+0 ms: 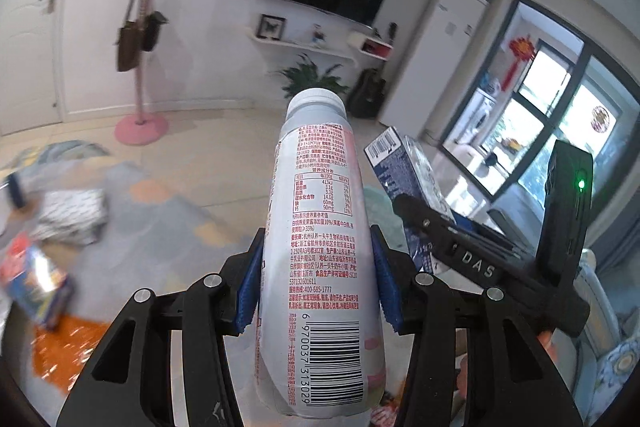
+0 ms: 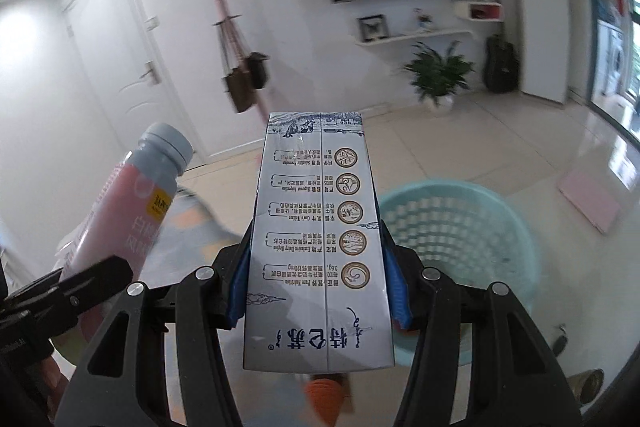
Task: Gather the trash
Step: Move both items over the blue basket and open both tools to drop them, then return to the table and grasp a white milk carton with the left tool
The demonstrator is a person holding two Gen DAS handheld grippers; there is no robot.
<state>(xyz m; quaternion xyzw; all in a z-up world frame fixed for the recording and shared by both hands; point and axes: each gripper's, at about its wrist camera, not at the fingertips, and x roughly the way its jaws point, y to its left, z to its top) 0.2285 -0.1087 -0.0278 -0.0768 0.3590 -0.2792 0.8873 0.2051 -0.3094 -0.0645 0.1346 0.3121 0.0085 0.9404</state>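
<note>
Trash is already in both grippers: a capped drink bottle sits clamped between the blue pads of the left gripper, and a milk carton is squeezed between the pads of the right gripper. Each item's long axis runs straight out along its gripper's fingers, bottle cap and carton end pointing away from the camera.

Taking the pale green laundry-style basket as the landmark, the carton hangs just beside its near-left rim, above the floor, with the basket's open mouth lying forward and to the right of the right gripper. The bottle is farther off, on the carton's far side from the basket, so the right hand is the nearer one. If the basket is the trash bin, the next move likely calls for a short swing of the carton rightward over the rim before letting go, bottle after.

Away from the basket, more wrappers and a blue snack packet lie on the patterned rug, blurred.
</note>
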